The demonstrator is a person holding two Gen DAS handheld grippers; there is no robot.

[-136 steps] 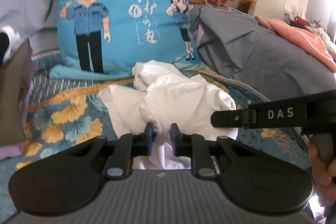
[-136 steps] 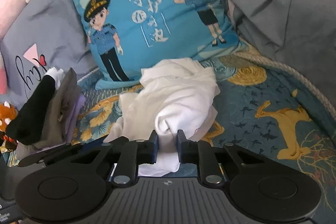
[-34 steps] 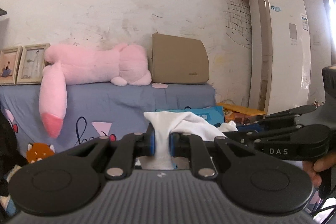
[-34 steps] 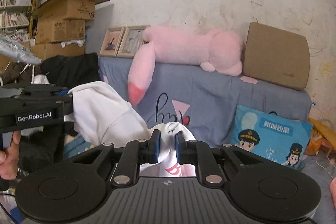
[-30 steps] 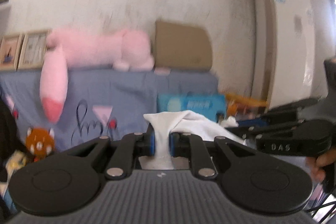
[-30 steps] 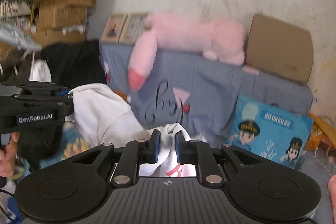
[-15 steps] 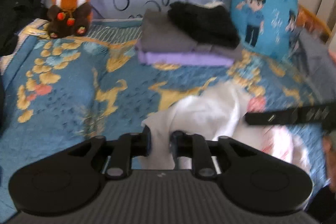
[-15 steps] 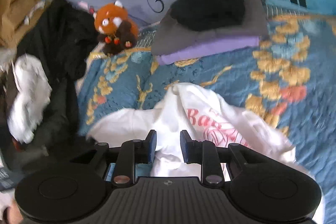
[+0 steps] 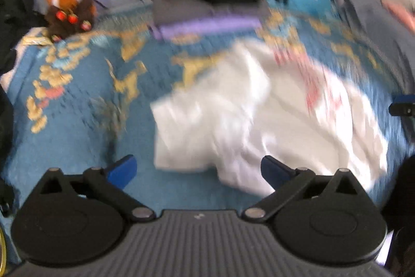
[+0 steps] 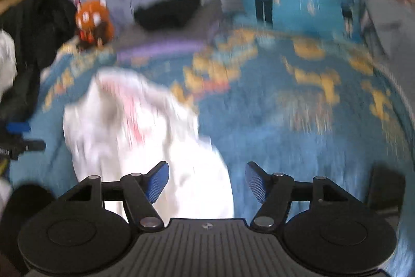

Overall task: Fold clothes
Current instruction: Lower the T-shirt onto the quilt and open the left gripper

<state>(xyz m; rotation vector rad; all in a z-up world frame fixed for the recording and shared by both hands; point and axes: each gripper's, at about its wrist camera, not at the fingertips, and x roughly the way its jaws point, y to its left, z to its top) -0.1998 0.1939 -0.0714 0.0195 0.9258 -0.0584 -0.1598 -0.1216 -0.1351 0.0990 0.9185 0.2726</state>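
both hand-held grippers, left (image 9: 198,170) and right (image 10: 207,181), hang with jaws spread wide and empty over the rumpled white shirt (image 9: 259,116) on the blue bed cover (image 9: 77,100), so i'd pinch its edges and pull it flat before any fold.

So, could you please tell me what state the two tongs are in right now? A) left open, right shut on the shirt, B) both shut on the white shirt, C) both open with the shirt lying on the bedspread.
C: the left tongs and right tongs both stand wide apart and empty, with the white shirt lying loose on the blue bedspread.
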